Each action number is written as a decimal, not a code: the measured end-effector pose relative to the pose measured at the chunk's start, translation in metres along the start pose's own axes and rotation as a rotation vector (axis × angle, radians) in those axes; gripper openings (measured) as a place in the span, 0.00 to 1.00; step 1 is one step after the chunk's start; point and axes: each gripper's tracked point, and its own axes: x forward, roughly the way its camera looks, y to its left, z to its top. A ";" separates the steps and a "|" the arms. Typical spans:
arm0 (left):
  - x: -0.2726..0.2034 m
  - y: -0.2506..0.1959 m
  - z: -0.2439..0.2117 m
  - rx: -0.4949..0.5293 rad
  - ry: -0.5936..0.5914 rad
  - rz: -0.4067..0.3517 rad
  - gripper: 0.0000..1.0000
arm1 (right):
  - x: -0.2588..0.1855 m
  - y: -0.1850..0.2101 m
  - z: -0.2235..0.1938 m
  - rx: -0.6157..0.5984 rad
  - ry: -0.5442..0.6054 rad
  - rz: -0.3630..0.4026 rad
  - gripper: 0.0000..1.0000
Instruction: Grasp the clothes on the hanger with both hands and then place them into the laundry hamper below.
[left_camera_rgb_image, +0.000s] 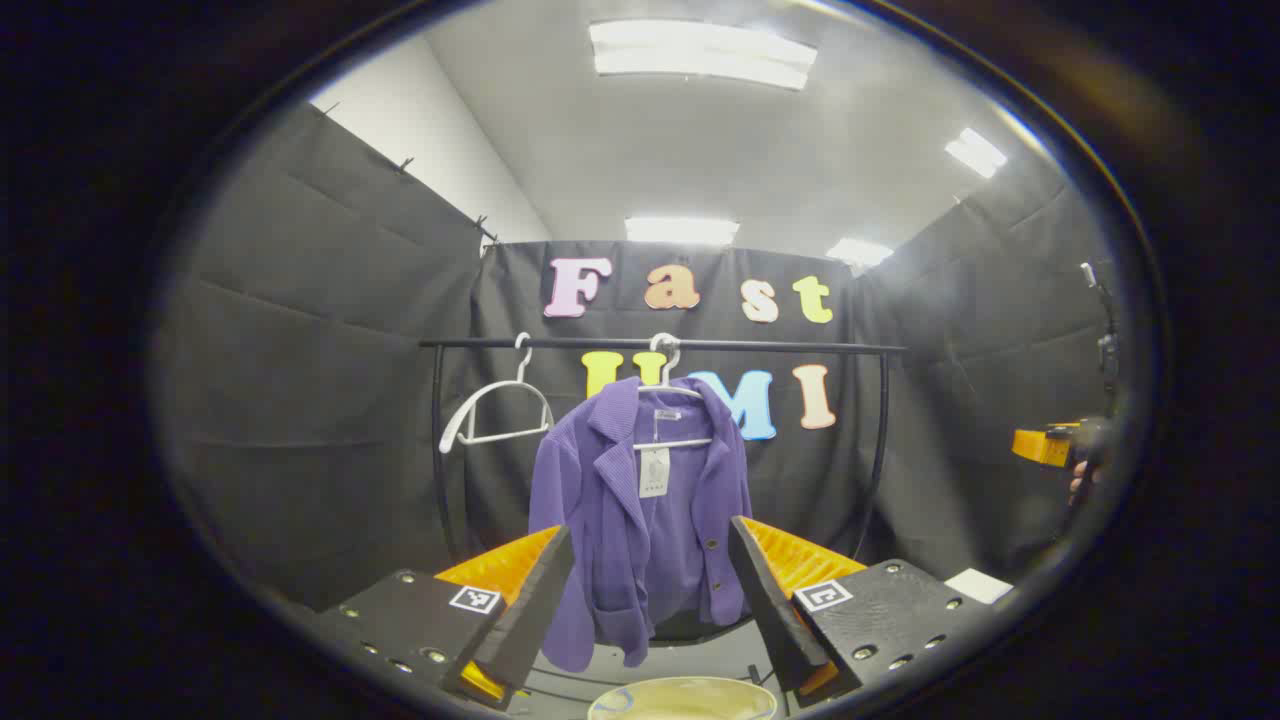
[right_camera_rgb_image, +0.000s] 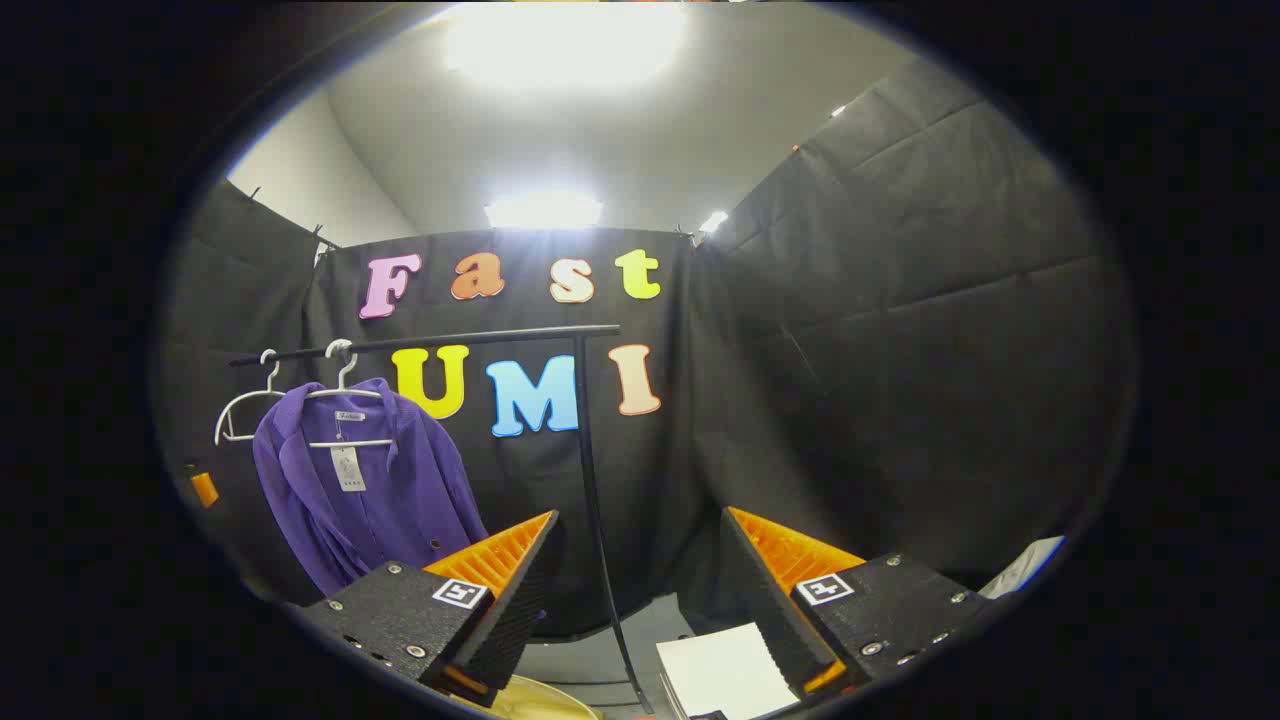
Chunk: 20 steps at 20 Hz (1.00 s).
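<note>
nearest the left gripper view's camera, the left hand-held gripper (left_camera_rgb_image: 650, 600) stood released, its two fingers spread wide with nothing between them, framing the lower part of the purple jacket (left_camera_rgb_image: 640, 510) from well short of it. below the fingers, at the bottom edge, showed a pale round rim (left_camera_rgb_image: 682, 697), probably the laundry hamper, though too little of it was in view to be sure. in the right gripper view the right hand-held gripper (right_camera_rgb_image: 635, 590) was likewise released and empty, aimed at the bare wall cloth to the right of the rail's upright post (right_camera_rgb_image: 597, 500), with the jacket off to its left. a white sheet of paper (right_camera_rgb_image: 725, 670) lay on the grey floor just beside its right finger.

the step in hand was judged to be the approach. to do it well, the right hand-held gripper should swing left toward the jacket's far shoulder while the left one advances to the near one, so that both close on cloth rather than on the white hanger (left_camera_rgb_image: 672, 400), and then lift the garment clear of it before lowering.

farther back, the jacket hung open-fronted with a paper tag (left_camera_rgb_image: 654, 470) at its collar, beside an empty white hanger (left_camera_rgb_image: 497, 410) on the black rail (left_camera_rgb_image: 660, 345). black cloth walls enclosed the booth, with bright ceiling panels (left_camera_rgb_image: 700, 50) overhead.
</note>
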 end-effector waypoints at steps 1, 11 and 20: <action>0.001 0.000 0.001 -0.001 -0.001 -0.004 0.96 | -0.001 0.003 -0.002 -0.005 0.002 0.004 0.96; 0.005 0.004 -0.008 -0.022 -0.019 -0.046 0.90 | -0.007 0.036 0.001 -0.063 0.000 0.051 0.96; 0.005 0.022 -0.022 -0.046 0.017 -0.030 0.90 | -0.006 0.081 0.009 -0.071 0.006 0.122 0.96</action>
